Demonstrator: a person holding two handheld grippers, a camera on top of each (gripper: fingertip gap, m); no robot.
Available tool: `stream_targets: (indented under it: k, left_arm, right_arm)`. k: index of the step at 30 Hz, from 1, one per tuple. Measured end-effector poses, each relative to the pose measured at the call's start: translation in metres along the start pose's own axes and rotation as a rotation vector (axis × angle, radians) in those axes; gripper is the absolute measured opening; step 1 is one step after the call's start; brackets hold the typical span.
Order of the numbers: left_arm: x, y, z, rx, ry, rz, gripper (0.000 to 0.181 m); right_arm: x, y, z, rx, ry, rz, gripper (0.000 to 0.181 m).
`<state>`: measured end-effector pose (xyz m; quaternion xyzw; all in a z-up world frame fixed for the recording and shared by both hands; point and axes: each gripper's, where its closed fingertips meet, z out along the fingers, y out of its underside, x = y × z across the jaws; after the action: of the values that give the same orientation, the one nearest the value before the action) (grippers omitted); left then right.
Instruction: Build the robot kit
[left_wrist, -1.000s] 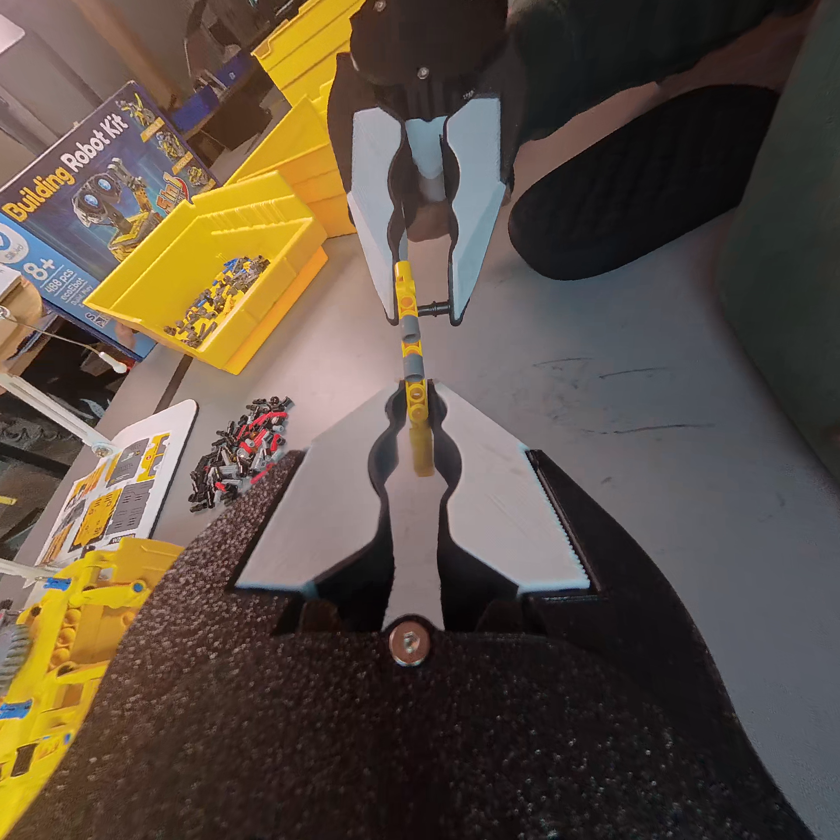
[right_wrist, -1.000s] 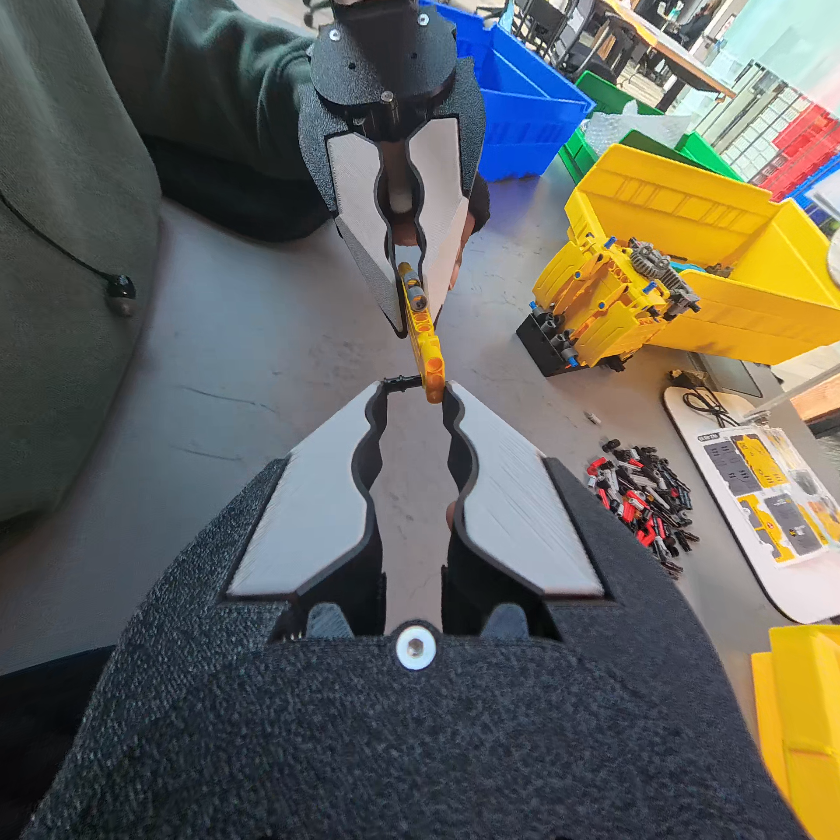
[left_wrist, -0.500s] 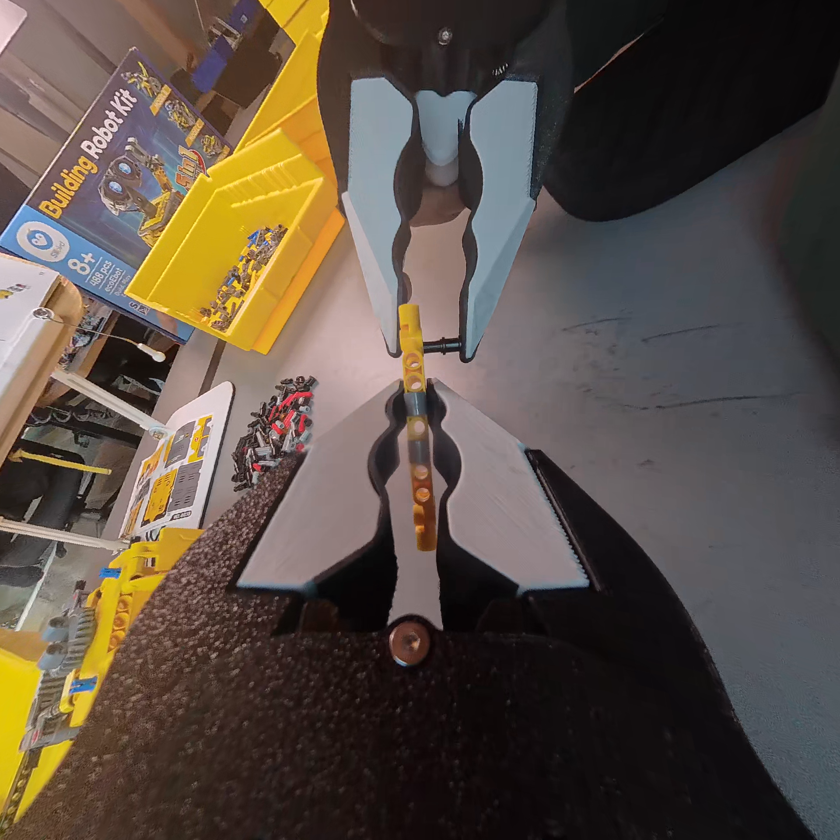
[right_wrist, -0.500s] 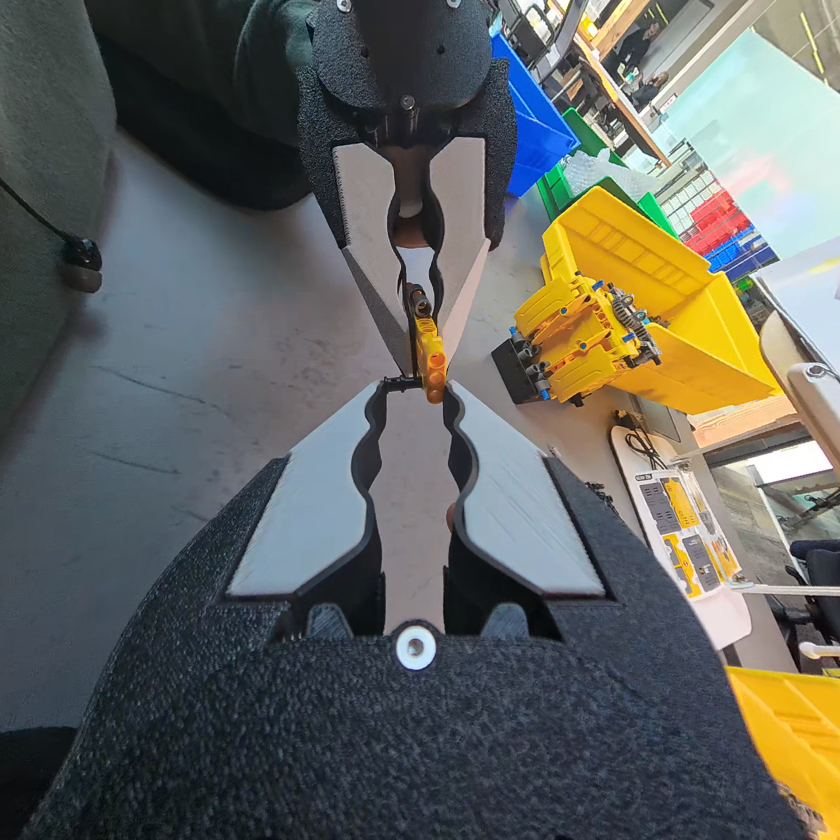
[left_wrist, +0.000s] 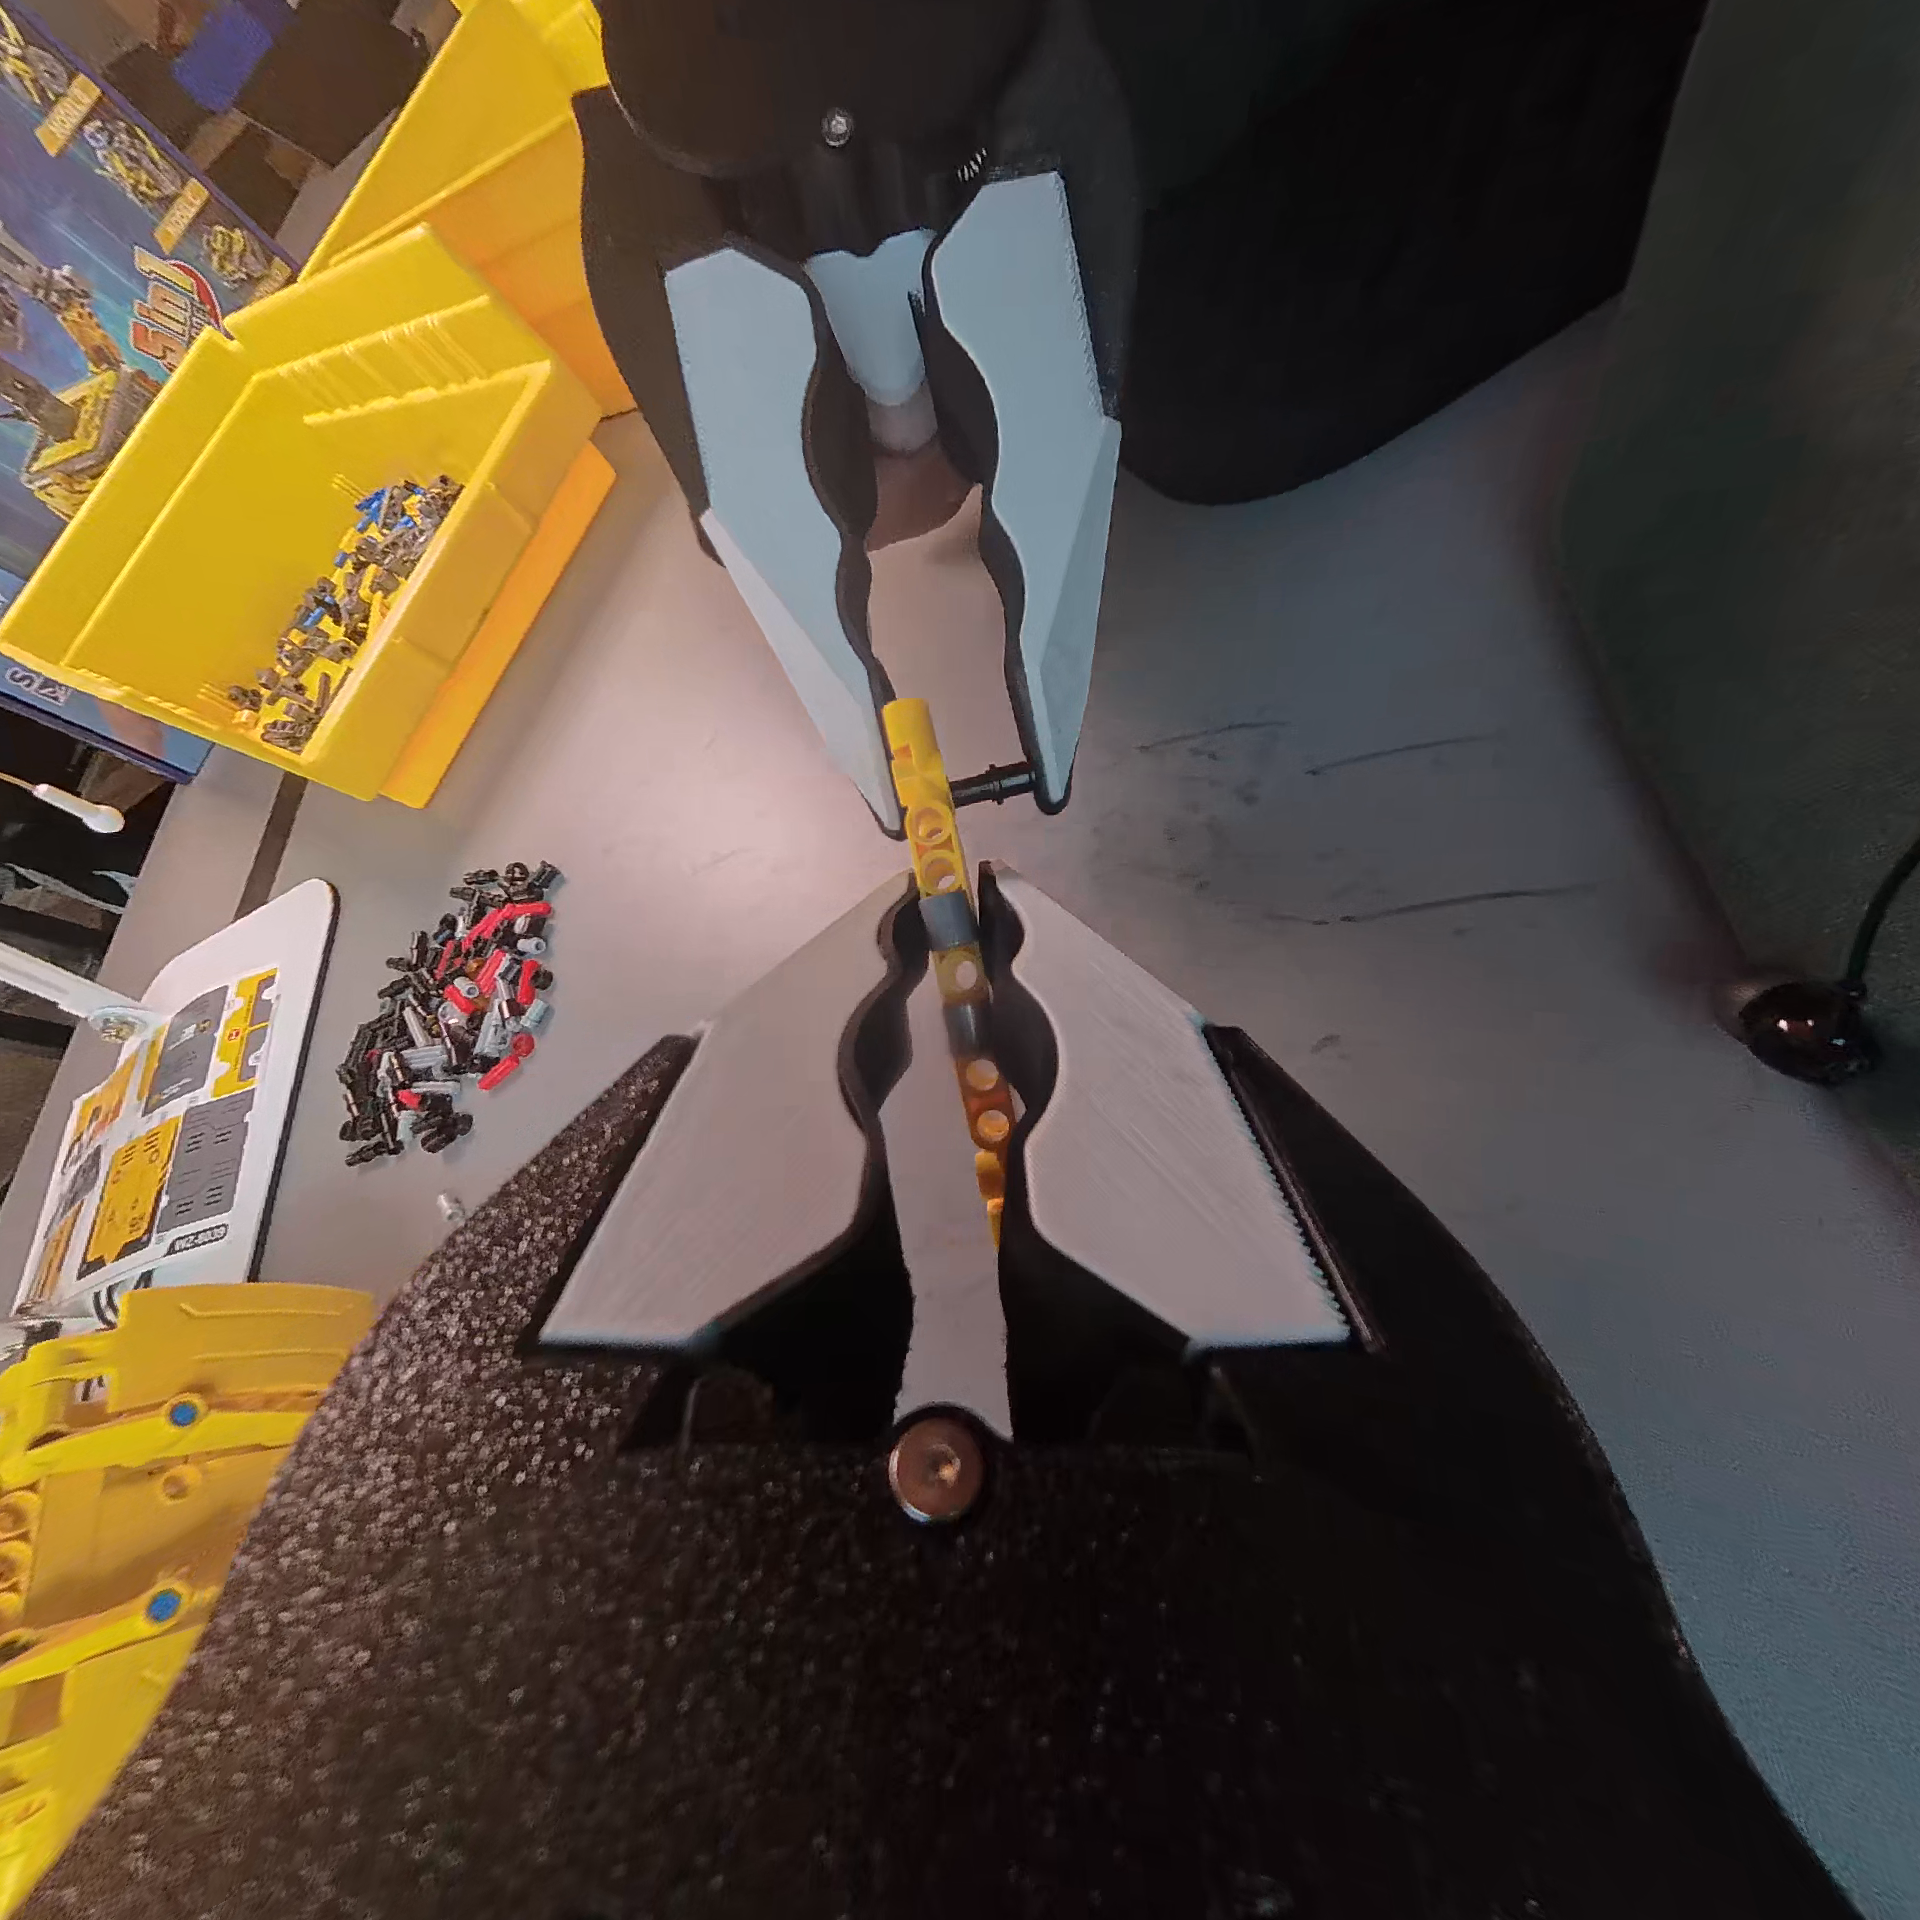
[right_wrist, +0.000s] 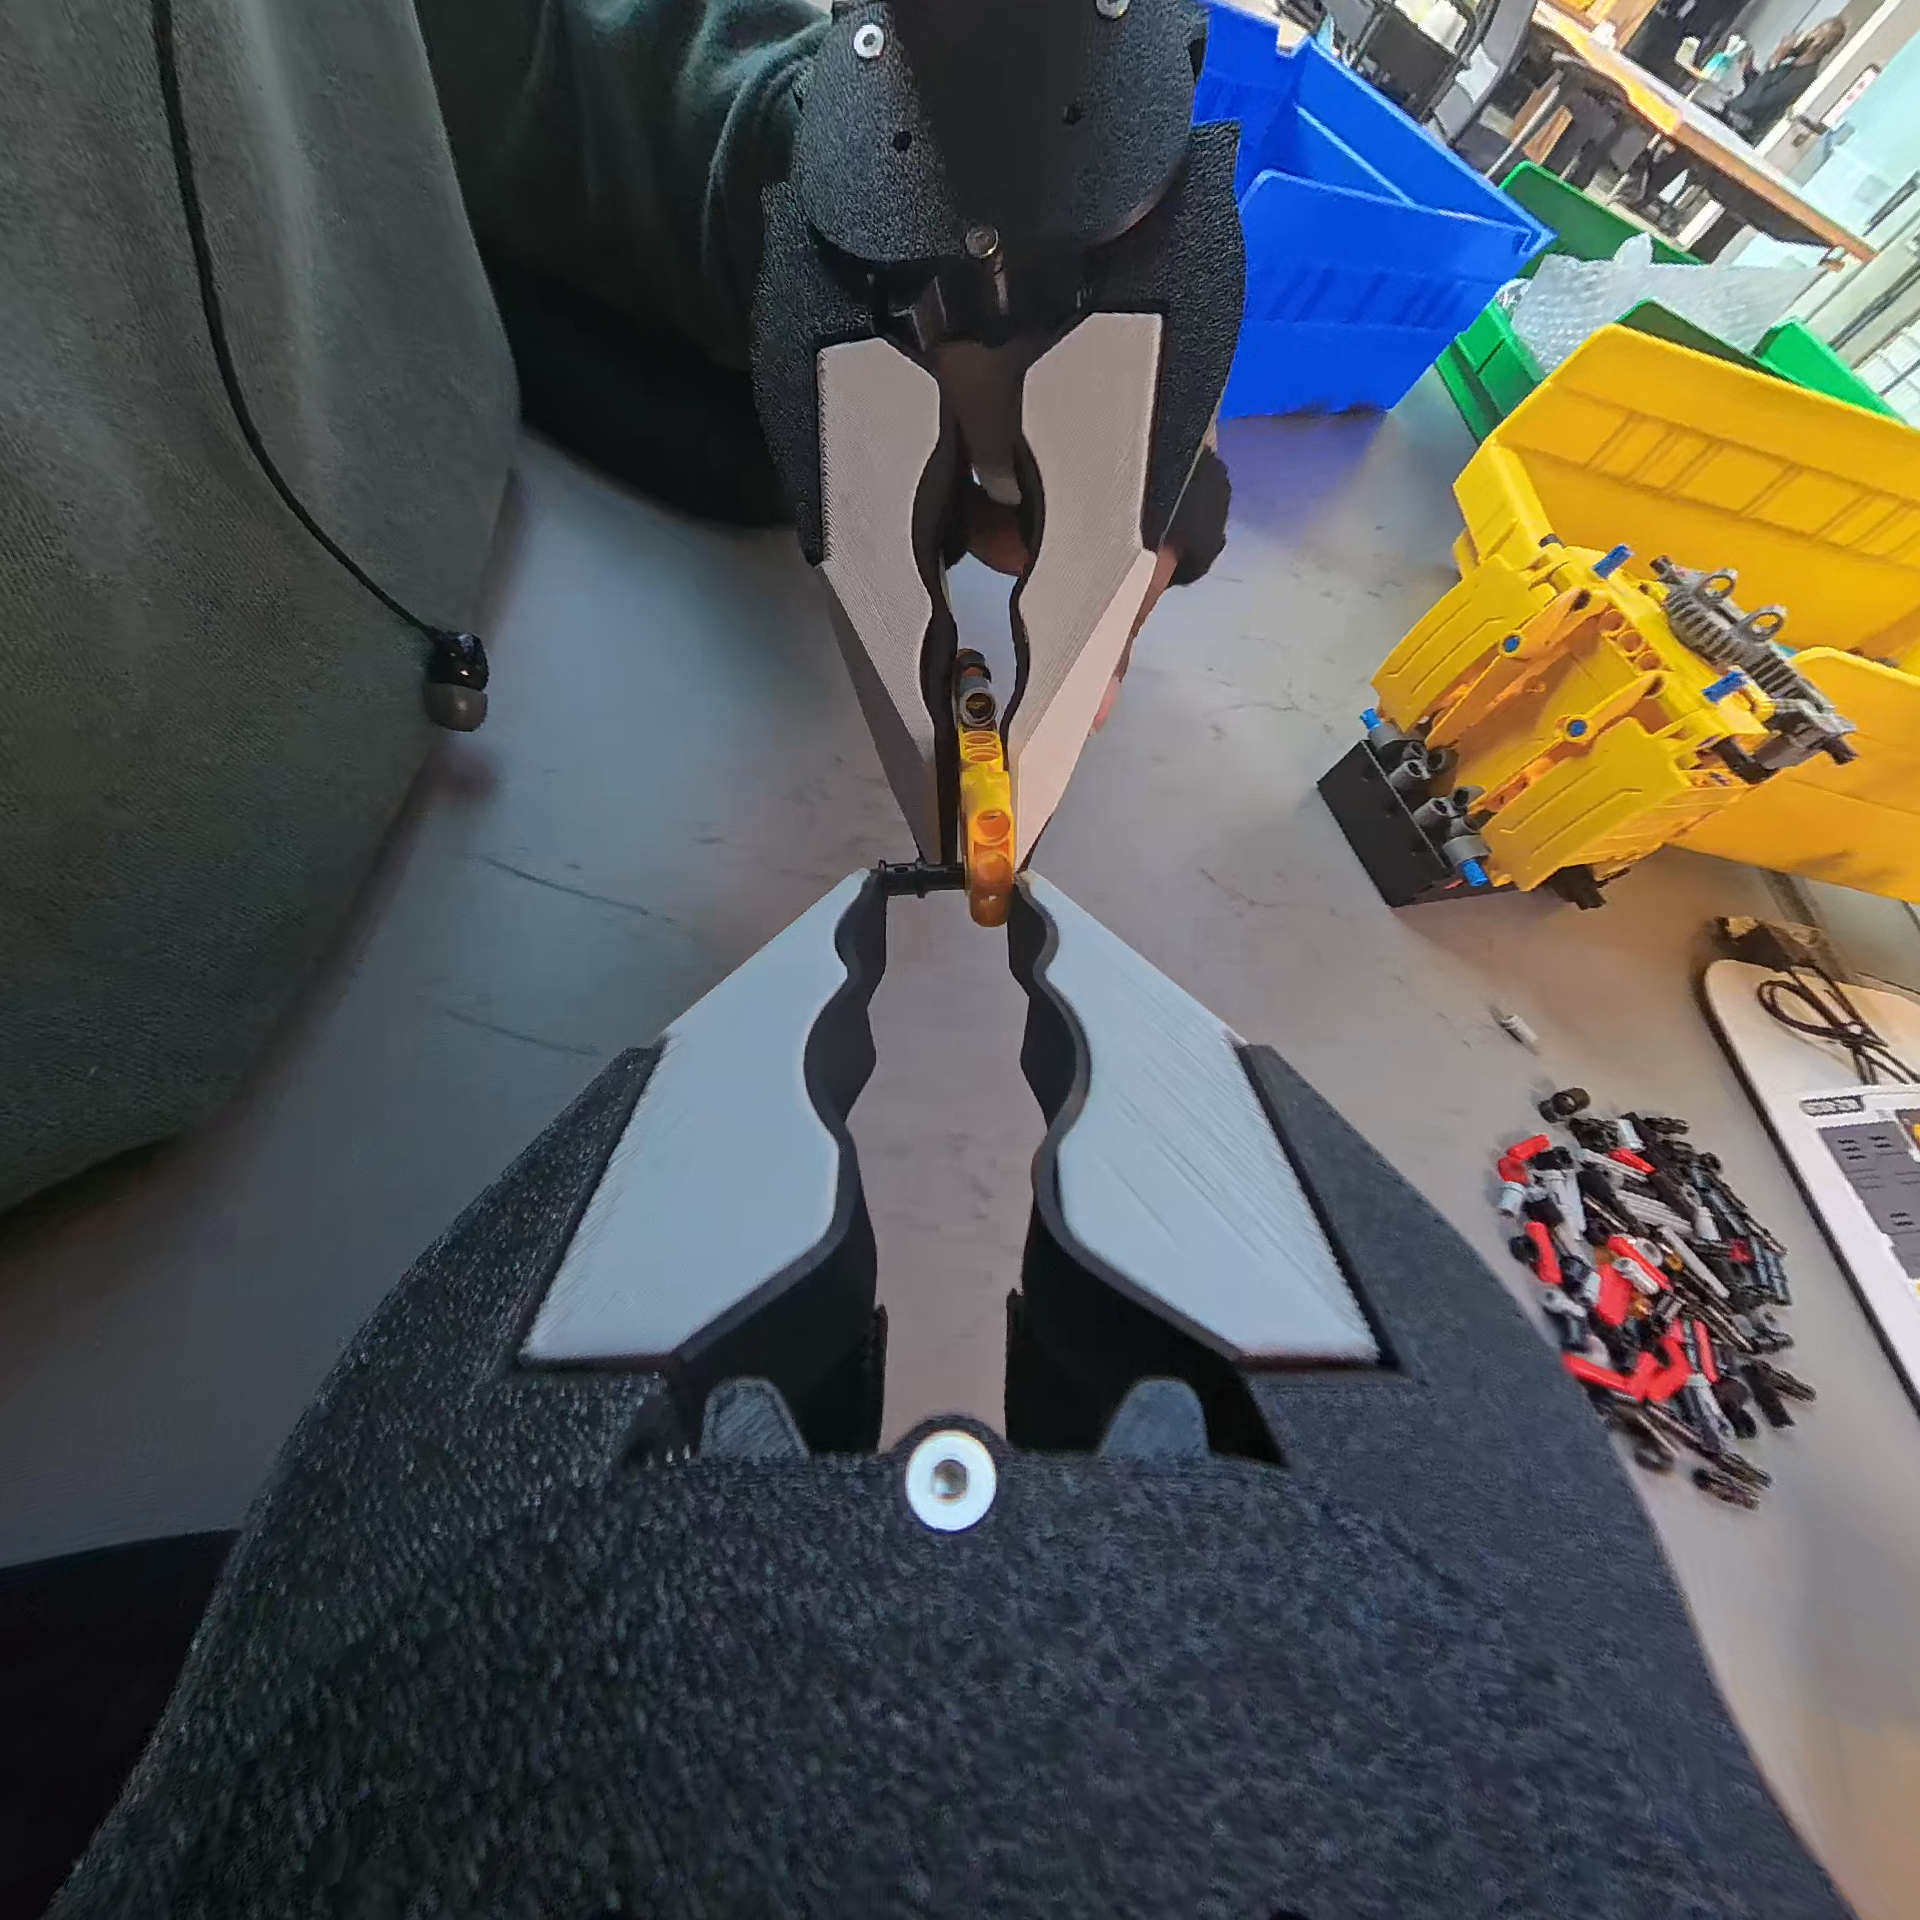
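The left gripper (left_wrist: 951, 883) is closed down to a narrow slot and clamps a yellow beam (left_wrist: 961, 977) between its tips; the beam runs back between the fingers toward 6 o'clock and sticks out ahead toward 12. Two grey sleeves (left_wrist: 948, 925) sit on the beam at the tips and just behind them.

Straight ahead at 12 o'clock, the right gripper (left_wrist: 966, 800) faces it tip to tip. Its jaws stand a little apart, pressing the beam's far end and a black pin (left_wrist: 992, 779) that juts sideways from the beam; one tip bears on the beam, the other on the pin's free end. In the right wrist view the same pinch shows at 12 o'clock: the pin (right_wrist: 920, 873) touches one tip of the right gripper (right_wrist: 945, 883), the beam (right_wrist: 987, 821) the other, with the left gripper (right_wrist: 977, 790) beyond, shut round the beam.

Both tools hang above a grey table (left_wrist: 1351, 727). At 9 o'clock in the left view lies a pile (left_wrist: 457, 997) of small black, grey and red parts, with an instruction sheet (left_wrist: 156, 1122) just beyond it to the left. At 8 o'clock a yellow model (left_wrist: 125, 1475) shows partly. At 10 o'clock stands a yellow bin (left_wrist: 312, 499) holding loose parts, and a printed box (left_wrist: 94, 260) behind it. In the right view, blue bins (right_wrist: 1351, 239) stand at 1 o'clock.
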<state>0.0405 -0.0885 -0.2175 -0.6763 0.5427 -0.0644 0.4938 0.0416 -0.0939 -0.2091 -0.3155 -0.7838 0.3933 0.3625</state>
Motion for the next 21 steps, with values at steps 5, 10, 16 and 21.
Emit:
stream_targets:
  k: [5,10,16,21]
  left_arm:
    - [0.006,0.000,0.003,-0.006,0.024,-0.009,0.007]
    - [-0.007,0.002,0.002,-0.026,-0.027,-0.055,0.008]
    - [-0.013,0.009,0.002,-0.073,-0.047,-0.089,0.008]
    - [-0.012,0.012,0.002,-0.107,-0.040,-0.098,0.007]
  right_arm:
    - [-0.007,0.004,0.001,0.007,-0.071,0.077,0.023]
    - [0.009,0.005,-0.001,-0.019,0.006,0.115,0.029]
    - [0.016,0.007,0.000,-0.121,0.116,-0.004,0.025]
    - [0.014,0.010,0.002,-0.171,0.122,-0.036,0.025]
